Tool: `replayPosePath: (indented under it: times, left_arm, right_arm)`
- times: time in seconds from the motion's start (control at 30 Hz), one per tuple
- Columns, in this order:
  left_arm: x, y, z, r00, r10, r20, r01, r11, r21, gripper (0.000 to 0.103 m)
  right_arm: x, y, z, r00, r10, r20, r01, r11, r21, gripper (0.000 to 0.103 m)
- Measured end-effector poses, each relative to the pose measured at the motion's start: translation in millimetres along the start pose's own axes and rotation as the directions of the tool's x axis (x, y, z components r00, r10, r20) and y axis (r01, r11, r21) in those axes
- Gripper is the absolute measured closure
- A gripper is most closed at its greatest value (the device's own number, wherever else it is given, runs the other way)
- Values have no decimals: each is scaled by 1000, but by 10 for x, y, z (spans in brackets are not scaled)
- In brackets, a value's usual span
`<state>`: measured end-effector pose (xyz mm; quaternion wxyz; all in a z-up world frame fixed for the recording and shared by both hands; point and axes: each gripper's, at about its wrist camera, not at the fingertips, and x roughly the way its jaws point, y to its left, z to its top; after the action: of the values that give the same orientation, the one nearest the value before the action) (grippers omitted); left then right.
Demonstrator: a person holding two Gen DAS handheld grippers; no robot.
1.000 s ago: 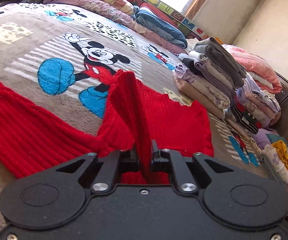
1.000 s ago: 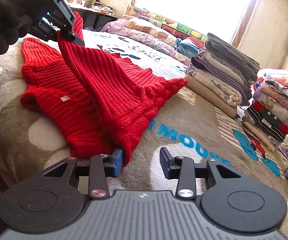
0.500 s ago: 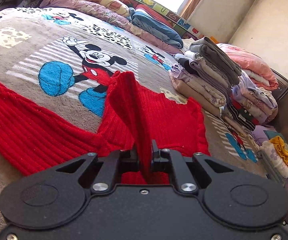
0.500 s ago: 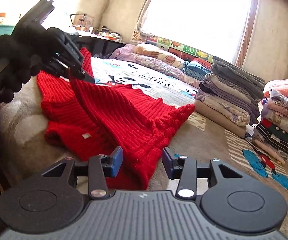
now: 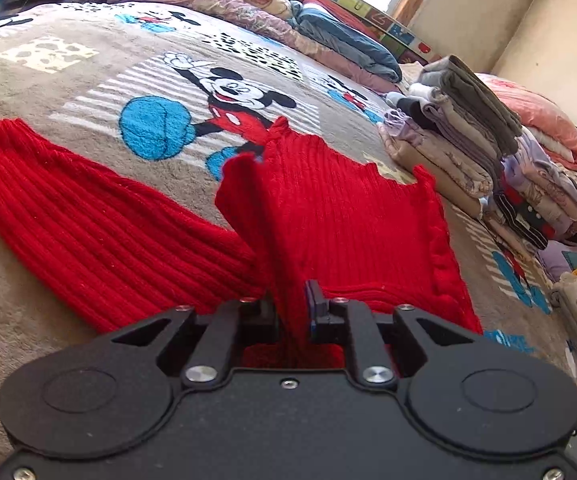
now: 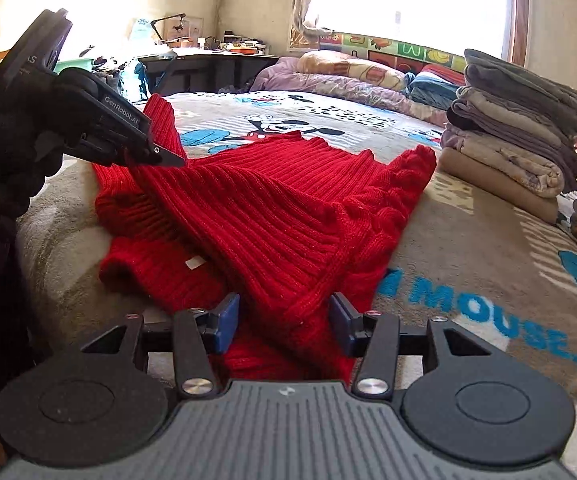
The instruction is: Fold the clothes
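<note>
Red sweater (image 5: pixel 340 216): spread on the cartoon-mouse blanket (image 5: pixel 68 92), ribbed knit, 1 fold raised into a ridge toward 12 o'clock in the left wrist view; a sleeve trails off toward 9 o'clock.

Left gripper (image 5: pixel 291 312): jaws opening, only a narrow gap so far, the raised fold of knit standing between them; left pad against the cloth, right pad drawn slightly off it (blue edge showing). In the right wrist view, at 10 o'clock (image 6: pixel 168 158), held by a black-gloved hand (image 6: pixel 4 160), tips at a lifted corner of the knit.

Right gripper (image 6: pixel 284 322): jaws opening, about half wide, a hem corner of the knit lying between the blue pads (image 6: pixel 224 320), neither pad pressing on it.

Folded clothes (image 6: pixel 516 136): stacked at 2 o'clock on the blanket, well apart from the knit; a 2nd, mixed pile (image 5: pixel 536 196) beside it at 3 o'clock in the left wrist view.

Bedding (image 5: pixel 272 12): rolled along the far edge at 12 o'clock.

Desk (image 6: pixel 208 60): cluttered, at 11 o'clock beyond the bed.
</note>
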<state>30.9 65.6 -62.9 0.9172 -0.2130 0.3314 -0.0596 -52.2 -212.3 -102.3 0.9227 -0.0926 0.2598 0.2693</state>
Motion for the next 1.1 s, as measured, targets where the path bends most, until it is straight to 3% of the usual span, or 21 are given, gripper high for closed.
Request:
replayPosePath:
  times: [0.17,0.23,0.27,0.33,0.37,0.43,0.53,0.67,0.73,0.9,1.1]
  left_arm:
    - [-49,245,103,999,34,28,-31,995,-98,81]
    - [-88,261,141,995,89,47,-85,992,-92,81]
    - [-118,255,167,988,141,69,-135,988,-80,81]
    - [-194,211,226,957,254,141,-251,967,-35,82]
    - [-220,164,261,944,281,172,-284,959,-8,82]
    - [-233,20,327,937,283,206,-303,951,70,82]
    - [-95,-357,391,969,176,173,-210,957,200,81]
    - [267,-1001,455,998,-13,67,-10,943,332,72]
    - [518,-1273,537,997,-74,20,62,932,356,60]
    - [1257,-1725,808,988,-123,-90,147,924,353,60]
    - [1929,-1767,986,973,-108,-205,165,945,283,64]
  right_arm:
    - [-41,-16,-18,1000,15,-8,-15,1000,4,52]
    - [-64,-14,-13,1000,19,-8,-19,1000,0,52]
    - [-76,-14,-6,1000,17,-5,-17,1000,-2,52]
    - [-98,-7,13,1000,9,10,-9,1000,-11,52]
    - [-108,1,26,1000,5,22,-4,1000,-17,52]
    - [-107,10,58,999,-1,48,2,1000,-27,52]
    - [-31,-7,129,995,2,95,1,1000,-29,47]
    - [70,-88,160,992,21,125,-21,1000,-2,42]
    - [106,-154,151,992,36,119,-40,999,32,42]
    - [163,-250,110,990,106,89,-115,989,93,41]
    - [167,-266,42,985,162,64,-168,981,101,40]
